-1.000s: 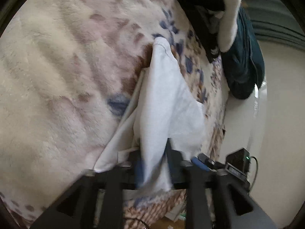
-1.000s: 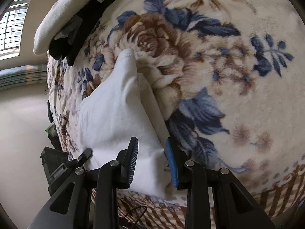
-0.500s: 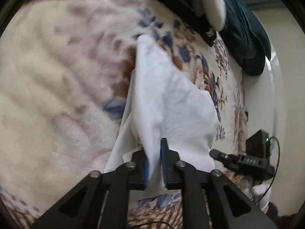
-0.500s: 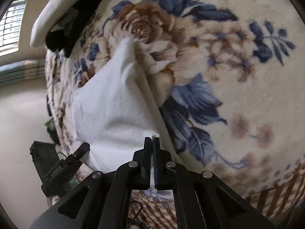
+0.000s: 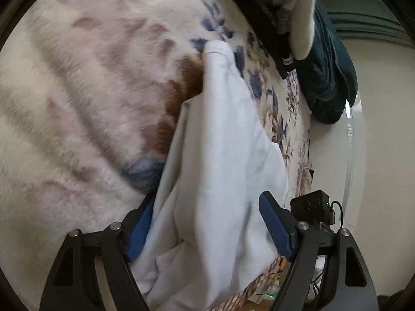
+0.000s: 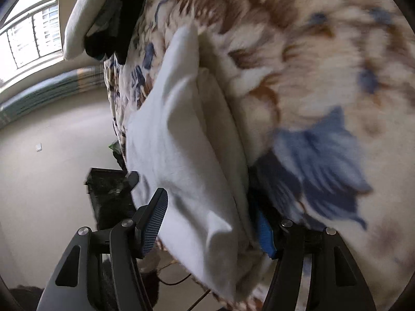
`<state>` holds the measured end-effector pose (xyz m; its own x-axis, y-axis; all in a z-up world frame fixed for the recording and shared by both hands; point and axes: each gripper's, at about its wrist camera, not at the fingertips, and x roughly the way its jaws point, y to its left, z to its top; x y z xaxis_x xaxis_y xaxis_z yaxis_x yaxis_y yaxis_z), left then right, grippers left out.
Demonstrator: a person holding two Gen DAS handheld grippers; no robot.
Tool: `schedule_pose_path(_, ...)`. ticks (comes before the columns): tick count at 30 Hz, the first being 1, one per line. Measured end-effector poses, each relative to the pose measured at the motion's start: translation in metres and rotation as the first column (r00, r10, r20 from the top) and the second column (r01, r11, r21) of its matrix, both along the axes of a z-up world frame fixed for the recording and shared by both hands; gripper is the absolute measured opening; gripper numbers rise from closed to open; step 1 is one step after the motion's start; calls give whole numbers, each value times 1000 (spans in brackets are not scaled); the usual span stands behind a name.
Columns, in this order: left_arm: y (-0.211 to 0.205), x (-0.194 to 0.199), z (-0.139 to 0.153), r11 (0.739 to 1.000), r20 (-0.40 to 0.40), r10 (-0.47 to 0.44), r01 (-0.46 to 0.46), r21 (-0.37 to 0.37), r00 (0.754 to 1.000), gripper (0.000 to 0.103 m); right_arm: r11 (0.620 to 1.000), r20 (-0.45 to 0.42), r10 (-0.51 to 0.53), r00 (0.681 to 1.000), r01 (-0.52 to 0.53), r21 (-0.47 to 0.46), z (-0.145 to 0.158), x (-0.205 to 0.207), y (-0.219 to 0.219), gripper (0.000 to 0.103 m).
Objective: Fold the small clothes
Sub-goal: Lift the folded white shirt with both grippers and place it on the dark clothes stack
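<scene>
A white garment (image 5: 223,171) lies folded lengthwise on a fluffy floral blanket (image 5: 85,98), its near end drooping over the bed's edge. My left gripper (image 5: 207,230) is open, its blue-padded jaws spread wide on either side of the garment's near end. In the right wrist view the same white garment (image 6: 181,140) lies on the blanket (image 6: 324,83). My right gripper (image 6: 210,223) is open too, with the cloth's near end loose between the jaws. The right wrist view is blurred.
A pile of dark and white clothes (image 5: 293,23) and a teal garment (image 5: 329,77) lie at the far end of the bed. A small black device with a green light (image 5: 313,207) stands below the bed's edge. A window (image 6: 28,36) is at the upper left.
Half a second ago both grippers were shut on the garment's near end. Both have now opened wide and the cloth lies loose between the jaws.
</scene>
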<state>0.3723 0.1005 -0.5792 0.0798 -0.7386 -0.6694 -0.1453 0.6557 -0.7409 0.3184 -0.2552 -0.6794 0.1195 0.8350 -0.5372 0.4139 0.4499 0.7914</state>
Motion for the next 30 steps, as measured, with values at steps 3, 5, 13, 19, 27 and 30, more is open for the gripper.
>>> schedule_pose_path(3,-5,0,9,1000,46,-7,7,0,999,36,1000,10,-17,1000,18,-8,4,2,3,22)
schedule_pose_path(5,-1,-4,18,1000,61,-5,6,-8,998,26,999,30,-23,999,24,-34,15,4,6,15)
schedule_pose_path(13,-3,9,74,999,138,13,-8,-35,990,22,996,126,-34,991,44,-75,87,19,5,13)
schedule_pose_path(19,-18,57,150,999,233,8,2,-42,972,22,993,222,-32,975,56,-101,167,63,-10,13)
schedule_pose_path(27,-52,206,232,999,387,31,-13,-51,922,22,985,385,-47,922,106,-135,249,211,-35,13)
schedule_pose_path(30,-59,271,235,999,416,28,-16,-32,909,22,984,422,-49,905,116,-135,254,286,-42,13)
